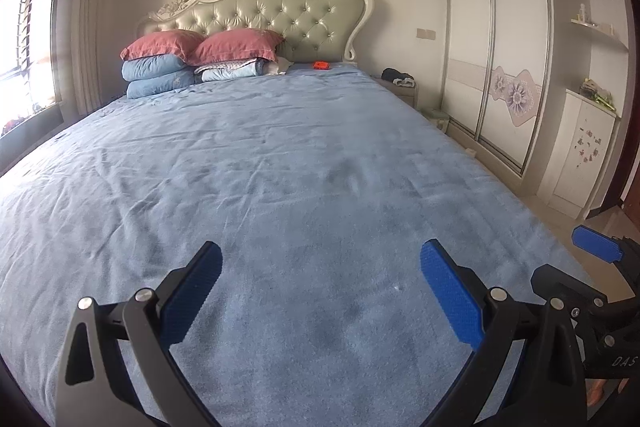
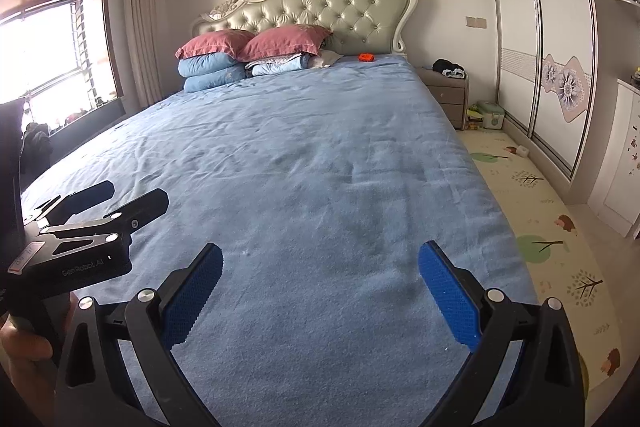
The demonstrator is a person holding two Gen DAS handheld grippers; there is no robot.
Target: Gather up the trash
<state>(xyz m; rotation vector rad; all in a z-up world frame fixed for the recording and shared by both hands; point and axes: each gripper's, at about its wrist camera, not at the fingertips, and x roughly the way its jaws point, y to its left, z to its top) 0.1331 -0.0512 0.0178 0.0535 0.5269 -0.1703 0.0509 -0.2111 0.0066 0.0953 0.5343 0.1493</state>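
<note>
A small orange object (image 1: 321,65) lies on the blue bedspread (image 1: 280,167) at the far end of the bed, by the headboard; it also shows in the right wrist view (image 2: 365,57). My left gripper (image 1: 320,291) is open and empty, held low over the near end of the bed. My right gripper (image 2: 320,291) is open and empty too, over the near right part of the bed. The left gripper also shows at the left edge of the right wrist view (image 2: 116,199). No other trash is plain to see on the bed.
Red and blue pillows (image 2: 248,55) are stacked at the headboard's left. A bedside cabinet (image 2: 450,91) with dark clothes stands right of the bed, a green box (image 2: 492,115) beside it. A patterned floor mat (image 2: 540,227) runs along the sliding wardrobe (image 2: 540,47). A window is on the left.
</note>
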